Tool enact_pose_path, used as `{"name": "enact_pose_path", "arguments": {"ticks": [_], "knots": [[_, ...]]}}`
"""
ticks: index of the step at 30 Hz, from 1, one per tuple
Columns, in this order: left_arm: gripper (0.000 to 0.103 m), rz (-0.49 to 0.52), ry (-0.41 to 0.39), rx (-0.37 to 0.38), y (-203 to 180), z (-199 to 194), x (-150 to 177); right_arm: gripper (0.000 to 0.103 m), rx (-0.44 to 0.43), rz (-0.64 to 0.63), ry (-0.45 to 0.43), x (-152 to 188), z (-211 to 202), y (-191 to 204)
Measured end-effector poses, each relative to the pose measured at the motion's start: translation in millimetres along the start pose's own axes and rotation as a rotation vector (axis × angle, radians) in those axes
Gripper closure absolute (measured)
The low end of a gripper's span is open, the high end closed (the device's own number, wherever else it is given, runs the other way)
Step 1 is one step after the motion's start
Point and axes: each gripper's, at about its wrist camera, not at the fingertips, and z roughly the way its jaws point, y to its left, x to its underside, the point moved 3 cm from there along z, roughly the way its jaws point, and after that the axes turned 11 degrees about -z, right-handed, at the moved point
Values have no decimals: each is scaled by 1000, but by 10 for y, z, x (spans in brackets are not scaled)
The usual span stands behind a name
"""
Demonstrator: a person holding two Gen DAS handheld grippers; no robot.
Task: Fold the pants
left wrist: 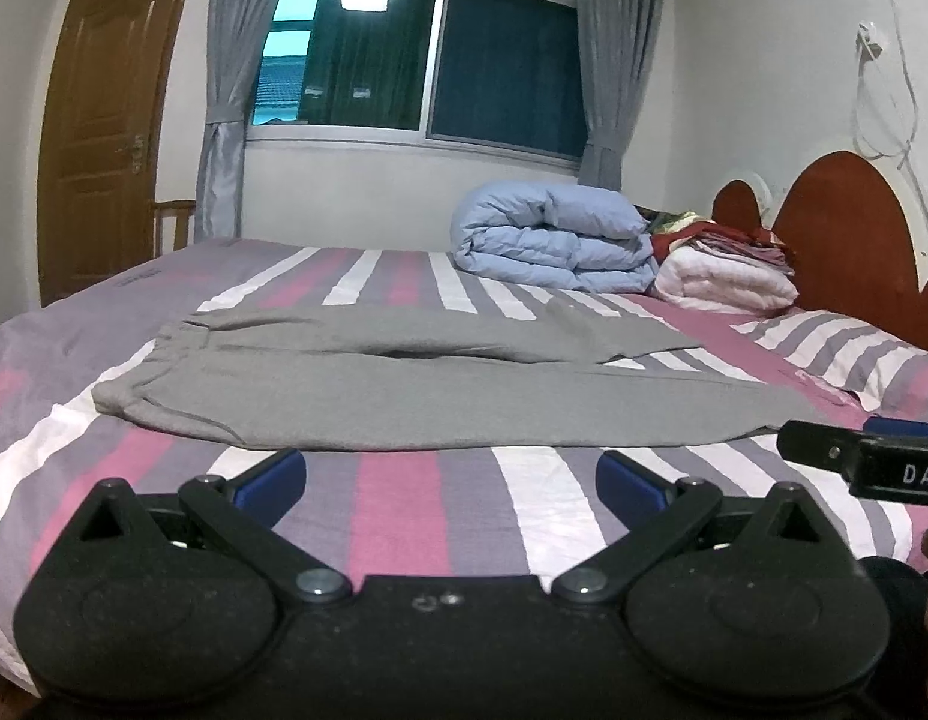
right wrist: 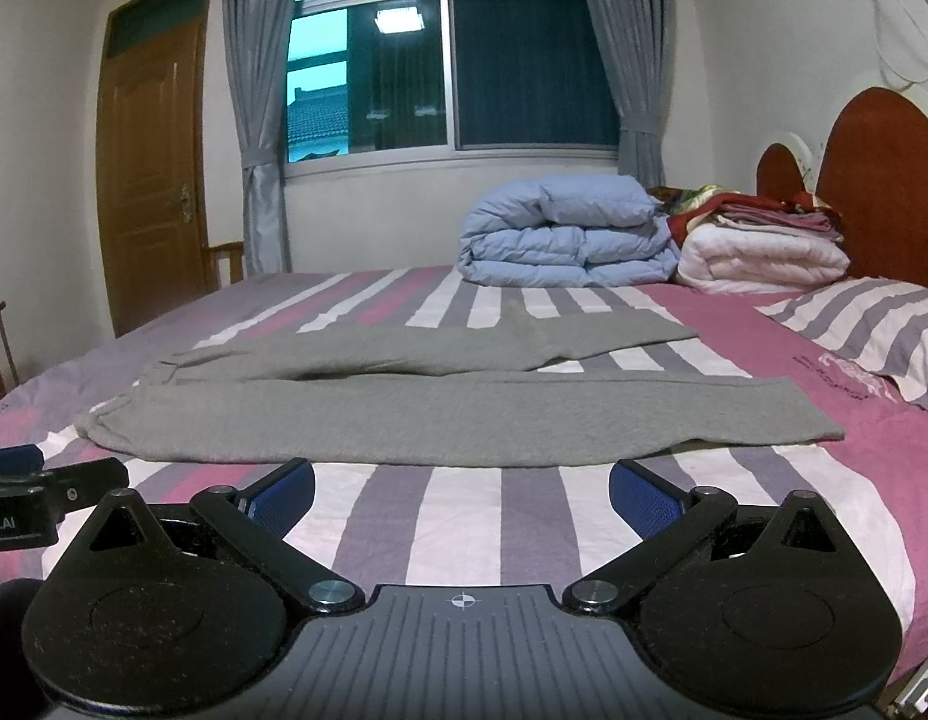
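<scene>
Fingers [left wrist: 272, 474] of the left gripper [left wrist: 452, 474] and right gripper [right wrist: 462, 489] spread wide, empty, near grey cotton pants [right wrist: 272, 408] flat on the striped bed [right wrist: 464, 516].

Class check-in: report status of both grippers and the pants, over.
Left gripper open, right gripper open, both empty. Grey knit pants flat, unfolded on striped pink-and-purple bedsheet. Nothing in the way.

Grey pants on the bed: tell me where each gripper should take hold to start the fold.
The grey pants lie flat, waistband left, legs running right. Likely best: left gripper pinches the near waistband corner, right gripper the near leg's cuff, both coming low from the near bed edge. Both are open and short of the cloth.
</scene>
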Motion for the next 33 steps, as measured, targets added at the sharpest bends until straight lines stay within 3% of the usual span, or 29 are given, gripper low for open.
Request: {"name": "enact_pose_path", "arguments": {"ticks": [33], "knots": [[6,7,-16,-11,-11,-19,28,0,0,5,-4,1,0,-13]]}}
